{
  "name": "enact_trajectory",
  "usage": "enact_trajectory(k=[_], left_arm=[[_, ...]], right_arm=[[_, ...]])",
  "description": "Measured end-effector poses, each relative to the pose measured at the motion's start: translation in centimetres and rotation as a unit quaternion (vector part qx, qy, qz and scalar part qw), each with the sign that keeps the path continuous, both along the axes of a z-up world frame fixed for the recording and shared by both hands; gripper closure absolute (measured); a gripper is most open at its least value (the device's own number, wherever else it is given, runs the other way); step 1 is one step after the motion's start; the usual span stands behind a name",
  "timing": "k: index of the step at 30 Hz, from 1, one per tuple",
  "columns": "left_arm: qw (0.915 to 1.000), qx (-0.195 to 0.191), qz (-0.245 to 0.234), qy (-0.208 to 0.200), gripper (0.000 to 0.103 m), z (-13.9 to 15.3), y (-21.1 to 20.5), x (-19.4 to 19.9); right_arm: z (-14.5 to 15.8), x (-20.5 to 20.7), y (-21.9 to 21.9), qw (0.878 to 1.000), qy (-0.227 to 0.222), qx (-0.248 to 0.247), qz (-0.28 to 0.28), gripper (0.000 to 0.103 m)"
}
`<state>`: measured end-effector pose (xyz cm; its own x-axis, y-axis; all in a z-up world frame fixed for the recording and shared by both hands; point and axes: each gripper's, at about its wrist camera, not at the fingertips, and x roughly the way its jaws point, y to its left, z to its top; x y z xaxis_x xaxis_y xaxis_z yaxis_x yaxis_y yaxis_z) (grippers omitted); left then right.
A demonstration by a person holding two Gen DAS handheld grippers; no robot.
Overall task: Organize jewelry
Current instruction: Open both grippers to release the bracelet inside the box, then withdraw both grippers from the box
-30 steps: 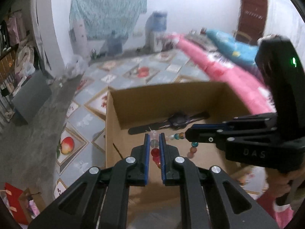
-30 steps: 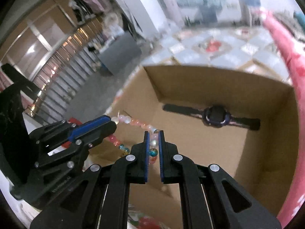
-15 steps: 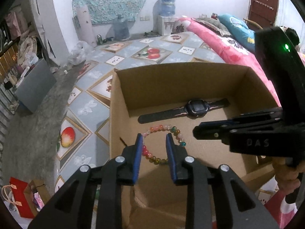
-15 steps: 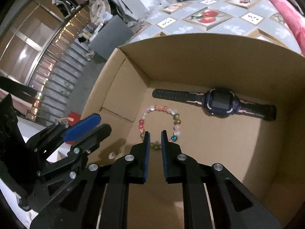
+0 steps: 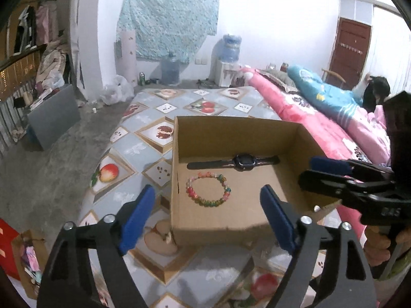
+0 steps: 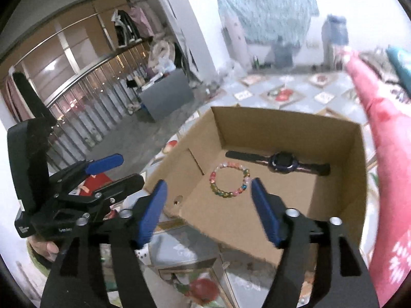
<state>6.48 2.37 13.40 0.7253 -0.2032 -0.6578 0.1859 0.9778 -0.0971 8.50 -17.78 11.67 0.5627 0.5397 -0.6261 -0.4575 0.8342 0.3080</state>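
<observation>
1. Bracelet: the beaded ring I am sorting lies flat on the floor of the cardboard box, loose, with nothing touching it.
2. My left hand-held gripper hangs over the box's near wall; its jaws are opening, the blue pads stand wide apart, and nothing sits between them.
3. My right hand-held gripper is in the same state: jaws opening, pads wide, nothing gripped. In its own view the bracelet shows beyond the tips, down on the box floor, close to the right pad.
4. Each gripper shows in the other's camera: the right one at the right edge of the left view, the left one at the left edge of the right view.
5. Just behind the bracelet, along the far wall of the box, a dark wristwatch lies stretched out flat, apart from the beads.
6. The box rests on a mat printed with fruit tiles.
7. A pink bedcover runs along the box's right side; the right view is blurred there, so I cannot tell whether it touches the box.
</observation>
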Motion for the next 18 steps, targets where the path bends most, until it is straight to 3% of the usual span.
enact_trajectory(k=[5, 8, 12, 18], left_arm=[[0.9998, -0.012, 0.014, 0.002, 0.008, -1.8, 0.8, -3.1], [0.9985, -0.048, 0.014, 0.02, 0.008, -3.6, 1.2, -4.5], [0.9942, -0.096, 0.007, 0.048, 0.008, -5.8, 1.4, -6.0], [0.9923, -0.103, 0.016, 0.067, 0.006, -8.1, 1.0, -7.0]], right_arm=[[-0.4, -2.7, 0.6, 0.998, -0.037, -0.053, -0.019, 0.017], [-1.4, -3.8, 0.9, 0.994, -0.047, -0.092, -0.031, 0.009], [-2.9, -5.0, 1.1, 0.987, -0.057, -0.141, -0.056, 0.008], [-4.9, -6.3, 1.5, 0.978, -0.059, -0.184, -0.076, 0.008]])
